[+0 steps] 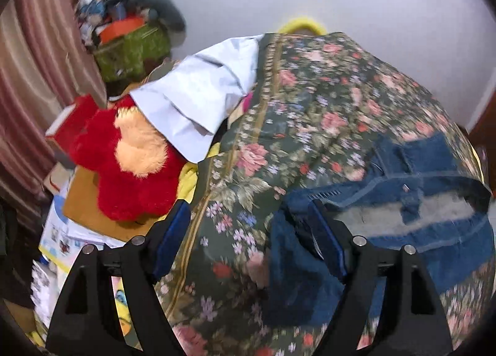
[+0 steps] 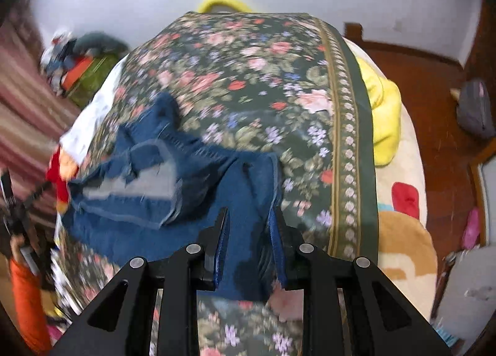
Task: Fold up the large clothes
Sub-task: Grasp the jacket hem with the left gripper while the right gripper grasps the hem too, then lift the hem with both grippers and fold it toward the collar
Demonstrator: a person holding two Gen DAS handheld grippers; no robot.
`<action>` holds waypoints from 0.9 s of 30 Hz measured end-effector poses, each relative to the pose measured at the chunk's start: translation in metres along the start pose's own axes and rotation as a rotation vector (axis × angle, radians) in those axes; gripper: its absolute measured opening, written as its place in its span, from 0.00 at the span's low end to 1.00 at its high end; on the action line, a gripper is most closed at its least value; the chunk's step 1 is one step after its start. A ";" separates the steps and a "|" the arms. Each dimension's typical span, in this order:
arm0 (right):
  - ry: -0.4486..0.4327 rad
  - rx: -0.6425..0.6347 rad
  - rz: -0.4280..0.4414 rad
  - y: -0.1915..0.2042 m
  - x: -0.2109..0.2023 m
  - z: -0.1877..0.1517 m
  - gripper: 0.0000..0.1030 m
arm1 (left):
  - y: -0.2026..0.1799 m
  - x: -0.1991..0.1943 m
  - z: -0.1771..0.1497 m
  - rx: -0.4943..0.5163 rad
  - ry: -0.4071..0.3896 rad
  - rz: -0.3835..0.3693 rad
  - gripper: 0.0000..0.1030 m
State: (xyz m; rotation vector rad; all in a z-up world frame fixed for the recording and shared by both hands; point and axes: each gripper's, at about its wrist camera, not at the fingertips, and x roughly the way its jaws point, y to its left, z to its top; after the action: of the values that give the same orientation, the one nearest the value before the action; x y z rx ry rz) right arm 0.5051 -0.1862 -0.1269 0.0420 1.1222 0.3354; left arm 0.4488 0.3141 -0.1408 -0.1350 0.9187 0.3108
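A: Any containers?
B: A green basket [image 1: 133,52] by the curtain [image 1: 34,55], heaped with an orange box and blurred clutter.
A: The garment?
B: Blue denim jeans [image 2: 173,176] lie crumpled on the floral bedspread [image 2: 248,77], pale lining showing; the right gripper [image 2: 249,226] is clenched on a denim fold; the left gripper [image 1: 251,222] stands released, holding nothing.
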 end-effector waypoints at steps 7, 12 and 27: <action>0.015 -0.153 0.032 0.064 0.000 -0.044 0.21 | -0.056 -0.026 -0.042 0.202 -0.025 -0.005 0.76; 0.036 -0.234 0.035 0.099 0.020 -0.062 0.21 | -0.094 -0.012 -0.071 0.295 0.022 -0.037 0.76; 0.055 -0.269 0.044 0.135 0.092 -0.048 0.21 | -0.156 0.058 -0.089 0.369 0.096 -0.099 0.76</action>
State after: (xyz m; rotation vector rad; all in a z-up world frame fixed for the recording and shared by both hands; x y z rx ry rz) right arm 0.4654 -0.0379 -0.2018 -0.1814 1.1232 0.5270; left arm 0.4643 0.1568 -0.2432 0.1450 1.0453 0.0399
